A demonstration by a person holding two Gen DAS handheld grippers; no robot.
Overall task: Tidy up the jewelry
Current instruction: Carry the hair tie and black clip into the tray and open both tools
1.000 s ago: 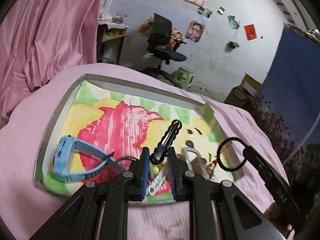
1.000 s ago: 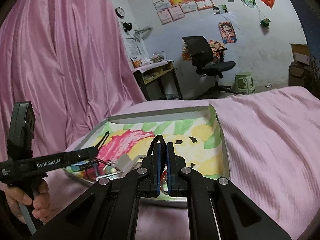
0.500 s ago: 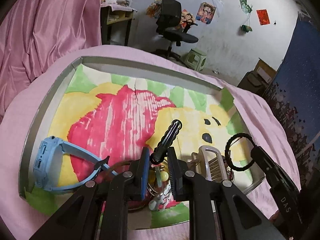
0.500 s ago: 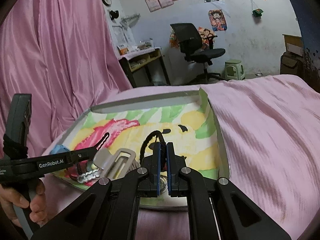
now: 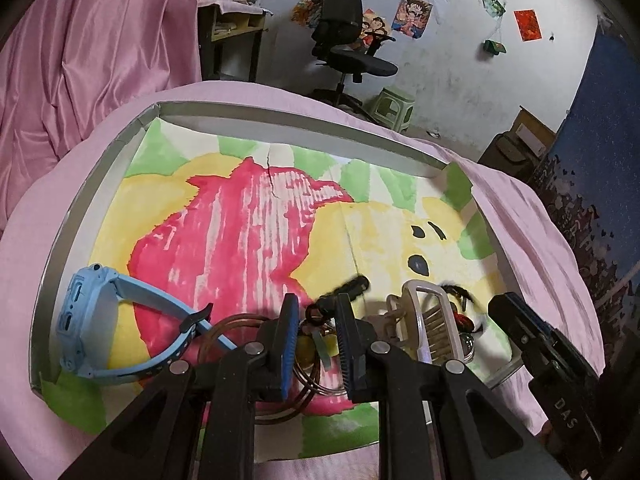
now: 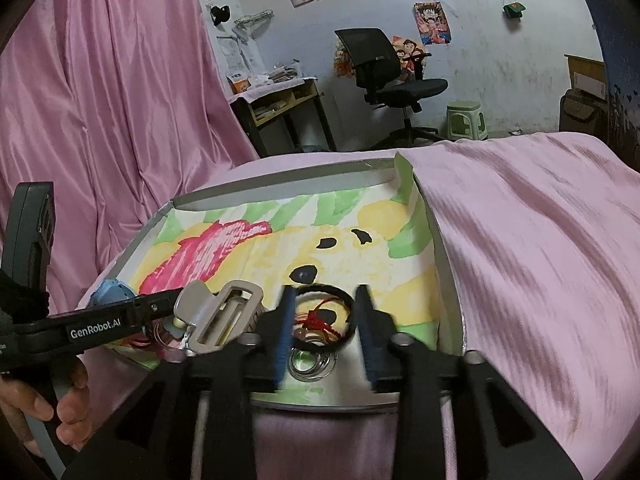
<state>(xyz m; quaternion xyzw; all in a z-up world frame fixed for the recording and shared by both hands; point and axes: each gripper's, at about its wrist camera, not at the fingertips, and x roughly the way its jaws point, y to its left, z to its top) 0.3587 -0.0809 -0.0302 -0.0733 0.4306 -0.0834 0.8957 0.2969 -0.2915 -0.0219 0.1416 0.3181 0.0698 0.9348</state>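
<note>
A shallow grey tray (image 5: 280,114) lined with a painted sheet lies on pink cloth. My left gripper (image 5: 316,320) stands open over its near edge. A black hair clip (image 5: 344,290) leans tipped to the right at the fingertips. In the right wrist view my right gripper (image 6: 322,320) is open above a black hair tie (image 6: 320,289), which lies in the tray around a red string (image 6: 320,320). A blue watch (image 5: 92,320), copper bangles (image 5: 240,320), a beige comb clip (image 5: 430,320) and silver rings (image 6: 310,360) lie along the near side.
Pink cloth (image 6: 540,260) covers the surface to the right of the tray. A pink curtain (image 6: 120,100) hangs on the left. Behind stand a desk (image 6: 280,108), an office chair (image 6: 392,76) and a green stool (image 6: 466,120). A hand (image 6: 60,400) holds the left gripper's handle.
The right gripper opened and the hair tie dropped into the tray. The hair clip, held upright in the left gripper before, has tipped over to the right. Both grippers moved lower over the tray.
</note>
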